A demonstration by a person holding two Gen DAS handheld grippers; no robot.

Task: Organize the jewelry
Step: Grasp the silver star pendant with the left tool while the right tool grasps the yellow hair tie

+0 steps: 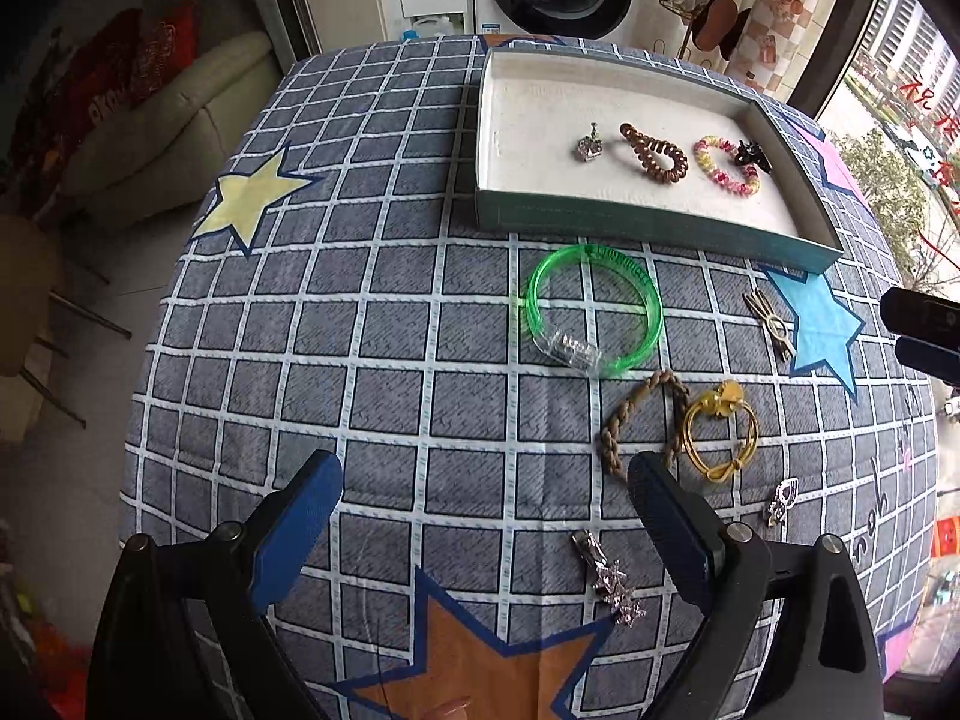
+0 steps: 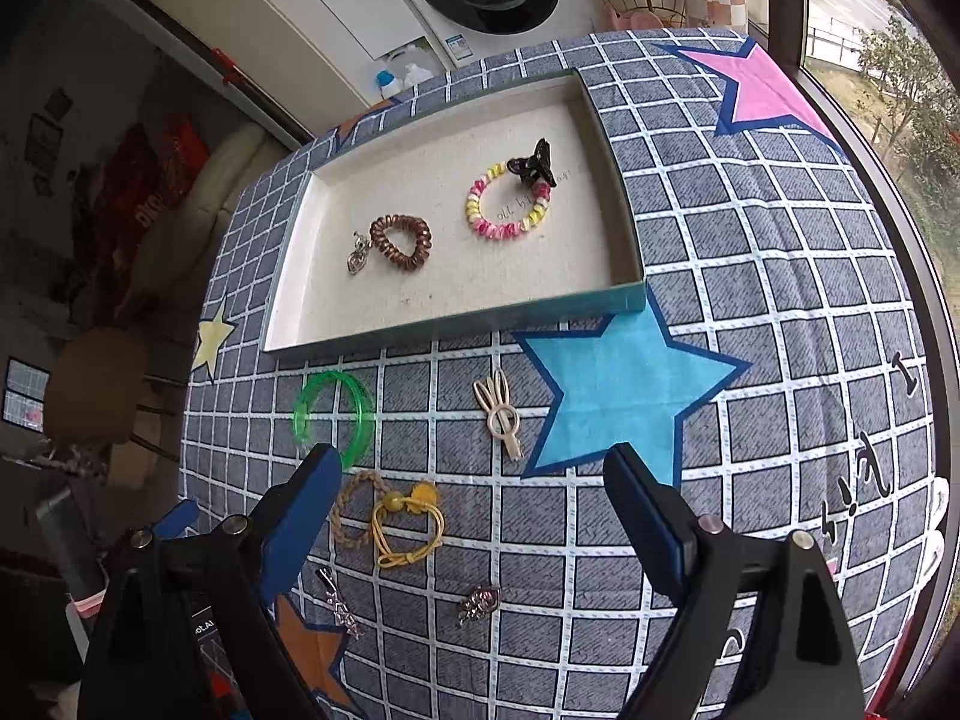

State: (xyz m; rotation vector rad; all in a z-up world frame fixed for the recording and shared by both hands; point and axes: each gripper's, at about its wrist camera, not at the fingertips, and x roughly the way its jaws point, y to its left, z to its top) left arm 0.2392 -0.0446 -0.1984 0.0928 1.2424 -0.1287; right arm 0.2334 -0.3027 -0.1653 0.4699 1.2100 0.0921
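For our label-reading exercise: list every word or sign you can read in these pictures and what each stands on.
Tray floor, faint handwriting beside the pink-and-yellow hair tie: too faint to read.
Tablecloth, dark letters near its right edge: cut off, unreadable.
Green bangle, embossed lettering: too small.
Red window characters: blurred.

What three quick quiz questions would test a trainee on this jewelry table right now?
1. True or false: the green bangle already lies inside the tray.
2. How many pieces lie in the tray? A) two B) four C) six
3. Which piece in the tray overlaps the pink and yellow coil tie?

Key
1. False; it lies on the cloth just in front of the tray.
2. B: the silver charm, brown coil tie, pink and yellow coil tie and black claw clip.
3. The black claw clip.
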